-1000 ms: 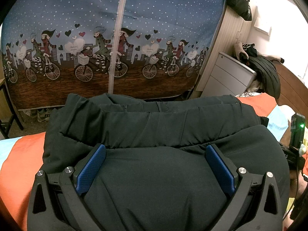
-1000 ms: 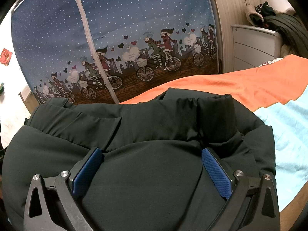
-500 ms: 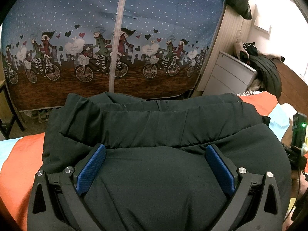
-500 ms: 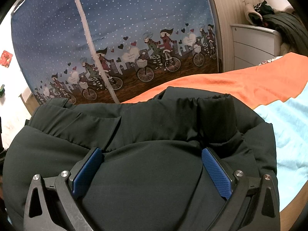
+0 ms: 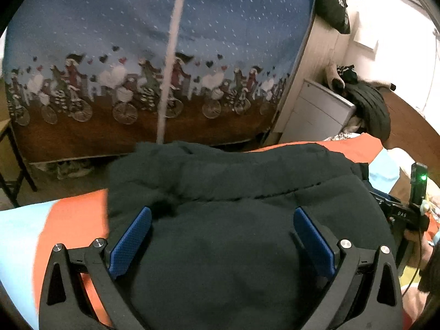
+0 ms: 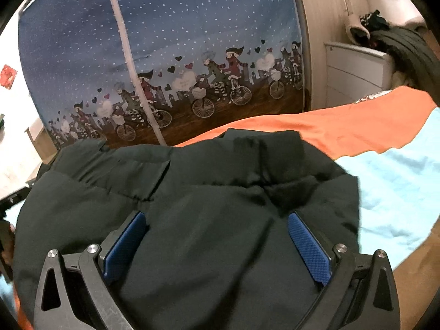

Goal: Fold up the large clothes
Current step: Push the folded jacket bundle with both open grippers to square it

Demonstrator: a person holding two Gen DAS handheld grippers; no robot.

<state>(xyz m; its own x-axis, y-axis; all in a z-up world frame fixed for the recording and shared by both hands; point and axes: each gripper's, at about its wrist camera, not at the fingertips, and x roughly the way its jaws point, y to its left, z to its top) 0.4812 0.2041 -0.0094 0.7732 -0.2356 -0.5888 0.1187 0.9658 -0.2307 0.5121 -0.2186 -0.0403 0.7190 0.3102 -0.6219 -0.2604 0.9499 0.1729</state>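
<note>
Lying bundled on the bed [image 6: 343, 126], near its foot edge, the dark padded jacket [image 5: 247, 220] looks already folded into a thick stacked block; remaining work is likely only squaring or pressing it flat. Left gripper [image 5: 222, 239] rests over the top layer, fingers spread wide, gripping nothing. Right gripper [image 6: 217, 244] likewise released, splayed over the jacket's other side. Beyond the bed: bicycle-print curtain [image 5: 137, 55], white drawers [image 6: 354, 74].

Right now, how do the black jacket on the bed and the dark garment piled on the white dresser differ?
The black jacket lies folded on the orange and blue bedding, between both grippers' open fingers; the dark garment droops in a heap off the white dresser, untouched. The jacket looks smooth; the garment looks ribbed. Both are dark and bulky.
</note>
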